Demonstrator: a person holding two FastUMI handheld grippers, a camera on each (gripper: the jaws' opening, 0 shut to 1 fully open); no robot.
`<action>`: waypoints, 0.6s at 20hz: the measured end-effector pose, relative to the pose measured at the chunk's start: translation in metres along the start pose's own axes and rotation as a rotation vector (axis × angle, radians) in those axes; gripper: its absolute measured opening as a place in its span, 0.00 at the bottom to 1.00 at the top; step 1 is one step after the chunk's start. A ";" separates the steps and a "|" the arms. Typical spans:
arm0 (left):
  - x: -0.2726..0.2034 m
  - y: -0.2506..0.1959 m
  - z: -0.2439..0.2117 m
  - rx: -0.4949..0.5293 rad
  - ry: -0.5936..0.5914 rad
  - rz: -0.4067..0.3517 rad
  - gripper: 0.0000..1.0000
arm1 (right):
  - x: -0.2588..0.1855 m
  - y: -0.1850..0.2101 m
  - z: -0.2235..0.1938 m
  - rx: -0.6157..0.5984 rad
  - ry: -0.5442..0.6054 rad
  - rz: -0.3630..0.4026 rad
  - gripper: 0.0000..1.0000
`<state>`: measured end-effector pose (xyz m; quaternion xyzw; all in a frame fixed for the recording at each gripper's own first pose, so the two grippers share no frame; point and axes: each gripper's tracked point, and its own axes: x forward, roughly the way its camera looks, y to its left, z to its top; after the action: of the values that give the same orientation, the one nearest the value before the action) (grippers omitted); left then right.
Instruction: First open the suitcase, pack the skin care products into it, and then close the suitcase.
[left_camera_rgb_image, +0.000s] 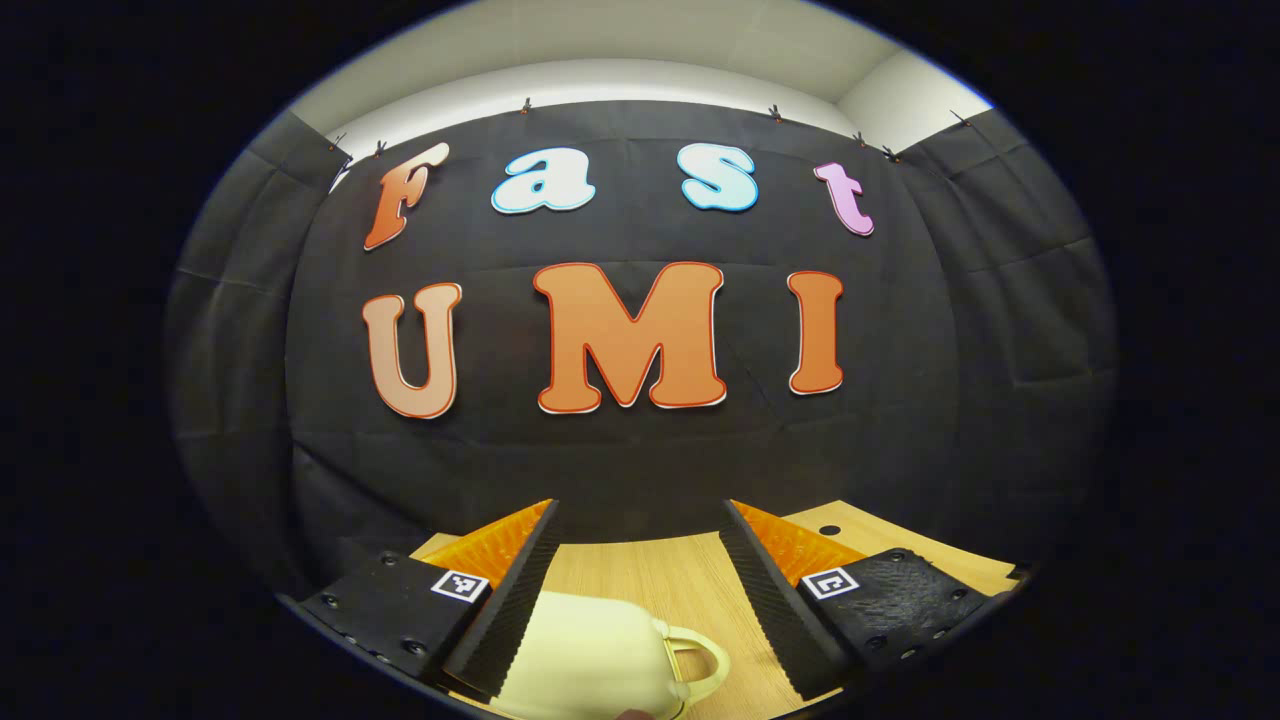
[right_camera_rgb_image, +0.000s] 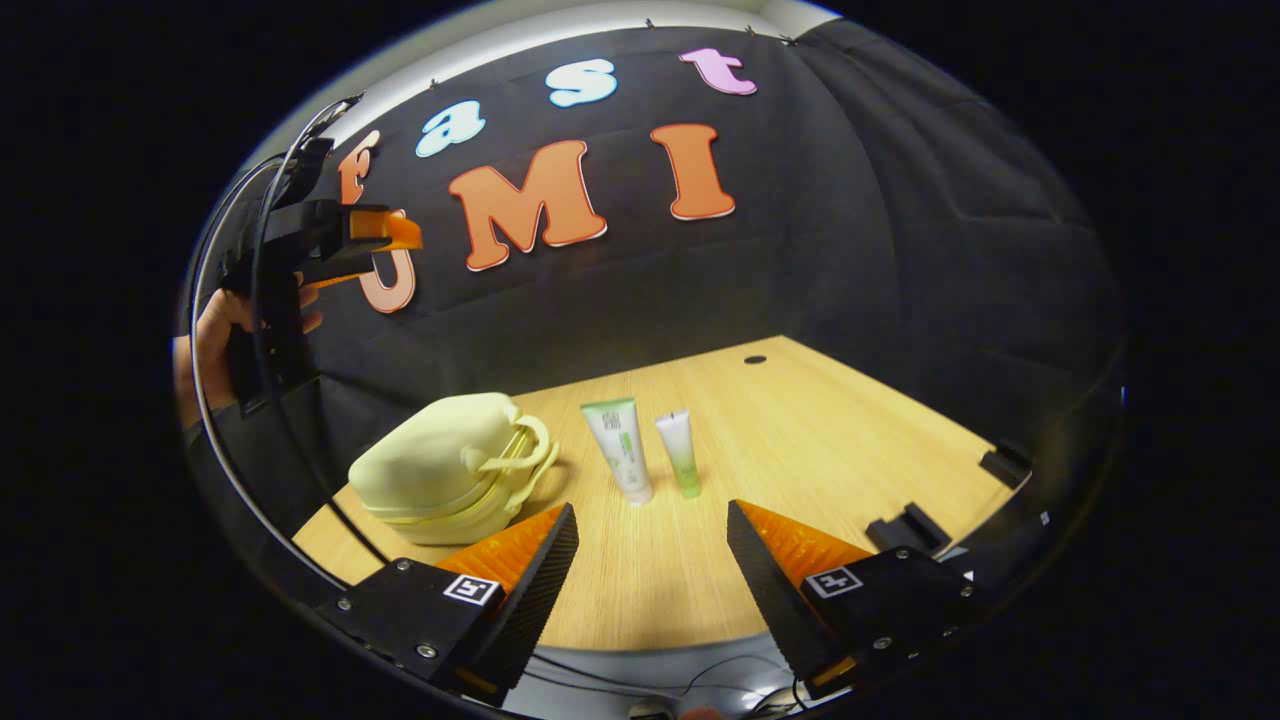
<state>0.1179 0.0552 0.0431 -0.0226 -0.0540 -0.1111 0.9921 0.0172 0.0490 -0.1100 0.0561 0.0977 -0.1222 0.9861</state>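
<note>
Beside the suitcase, two tubes stand.

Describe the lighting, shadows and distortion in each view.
Left gripper view: even light, sharp, fisheye bends the wooden table; pale suitcase is cut off at the bottom. Right gripper view: table curves, two tubes cast soft shadows, suitcase lit from above, edges dim.
</note>
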 end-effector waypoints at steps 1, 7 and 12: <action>-0.002 -0.001 0.000 -0.004 -0.002 0.001 0.98 | -0.006 0.008 -0.003 0.006 0.010 0.013 0.95; -0.010 -0.013 0.004 -0.002 -0.009 -0.004 0.98 | -0.009 0.005 0.006 -0.043 -0.006 0.025 0.95; -0.025 -0.014 0.007 0.030 -0.015 0.016 0.98 | -0.006 -0.013 0.004 -0.124 -0.007 0.008 0.95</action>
<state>0.0898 0.0479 0.0472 -0.0089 -0.0628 -0.1019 0.9928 0.0092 0.0376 -0.1063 -0.0051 0.1013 -0.1119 0.9885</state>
